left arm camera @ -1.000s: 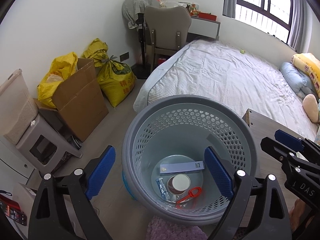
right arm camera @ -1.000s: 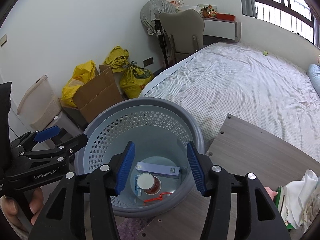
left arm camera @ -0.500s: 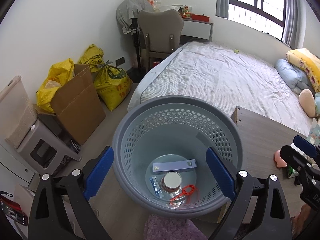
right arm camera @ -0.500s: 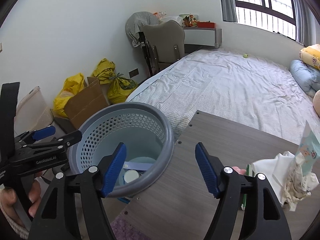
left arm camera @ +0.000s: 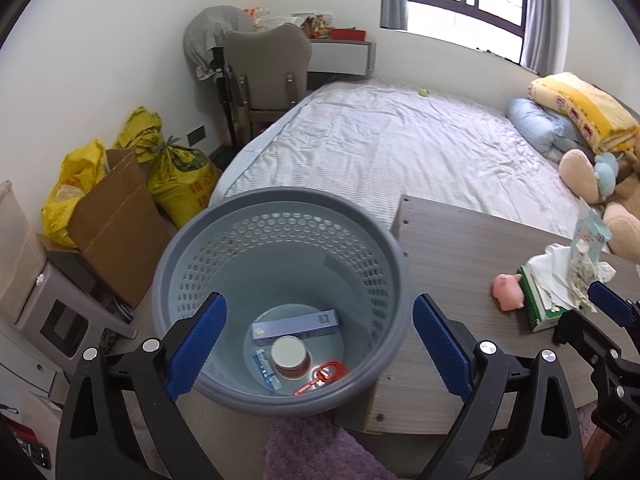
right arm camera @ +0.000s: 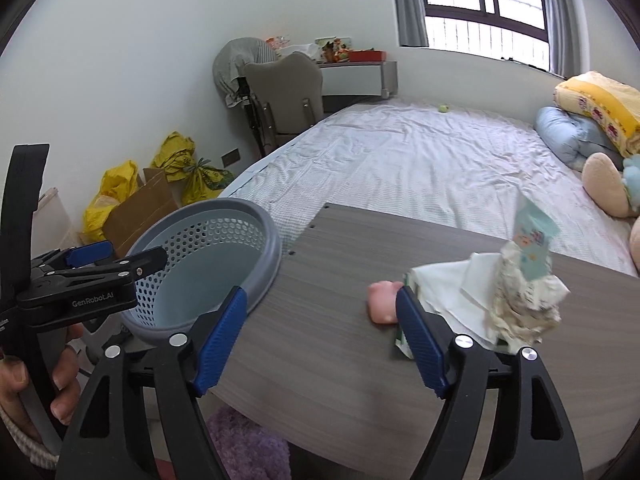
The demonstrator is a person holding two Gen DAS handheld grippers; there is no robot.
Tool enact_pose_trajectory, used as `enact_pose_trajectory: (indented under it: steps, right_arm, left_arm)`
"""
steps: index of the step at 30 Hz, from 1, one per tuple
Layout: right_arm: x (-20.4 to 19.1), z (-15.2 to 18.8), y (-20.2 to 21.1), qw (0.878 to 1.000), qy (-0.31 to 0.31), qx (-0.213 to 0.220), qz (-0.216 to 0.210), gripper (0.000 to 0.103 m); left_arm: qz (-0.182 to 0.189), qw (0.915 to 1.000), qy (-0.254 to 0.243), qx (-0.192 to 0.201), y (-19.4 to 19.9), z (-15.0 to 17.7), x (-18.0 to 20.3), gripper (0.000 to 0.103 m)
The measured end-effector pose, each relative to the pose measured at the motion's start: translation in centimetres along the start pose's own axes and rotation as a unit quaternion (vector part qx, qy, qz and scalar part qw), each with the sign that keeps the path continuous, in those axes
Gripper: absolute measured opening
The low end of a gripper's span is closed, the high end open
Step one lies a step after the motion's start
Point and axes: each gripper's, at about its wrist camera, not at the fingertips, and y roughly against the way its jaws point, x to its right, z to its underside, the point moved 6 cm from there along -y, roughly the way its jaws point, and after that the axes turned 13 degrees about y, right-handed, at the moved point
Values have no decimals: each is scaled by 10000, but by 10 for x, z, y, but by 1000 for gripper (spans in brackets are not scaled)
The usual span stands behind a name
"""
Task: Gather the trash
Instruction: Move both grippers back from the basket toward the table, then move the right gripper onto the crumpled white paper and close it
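Both claws are spread wide, holding nothing. The left gripper (left arm camera: 316, 344) hangs over the bin (left arm camera: 256, 398), which stands against the table's (right arm camera: 360, 360) left edge. The right gripper (right arm camera: 320, 332) hovers over the table, a crumpled wrapper (right arm camera: 524, 304) lying near its right edge.

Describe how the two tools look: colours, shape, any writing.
Both the left tool and the right tool have black plastic fingers shaped like clamps, blue ribbed pads and silver screws. The left one carries white "GenRobot.AI" lettering.
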Motion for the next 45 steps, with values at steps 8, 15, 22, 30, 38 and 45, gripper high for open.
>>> enact_pose_trajectory:
  steps: [8, 15, 22, 30, 38, 45]
  right_arm:
    - [40, 37, 36, 9980, -256, -2, 571, 79]
    - [86, 66, 55, 9926, -641, -57, 1031, 80]
    - [125, 73, 49, 9860, -953, -59, 1367, 80]
    - [140, 57, 10, 9885, -802, -187, 1272, 80]
    - [143, 47, -24, 9900, -561, -422, 1224, 80]
    - [144, 49, -42, 9898, -467, -605, 1199, 61]
  left_arm:
    - [442, 9985, -309, -8, 7, 12, 50, 92]
    - [678, 9963, -527, -58, 9, 27, 91, 95]
    - [680, 9952, -675, -202, 1, 40, 115, 95]
    - [604, 9953, -693, -309, -7, 45, 125, 95]
    - [566, 9947, -758, -401, -15, 48, 135, 95]
    - [560, 9941, -807, -465, -18, 50, 138, 95]
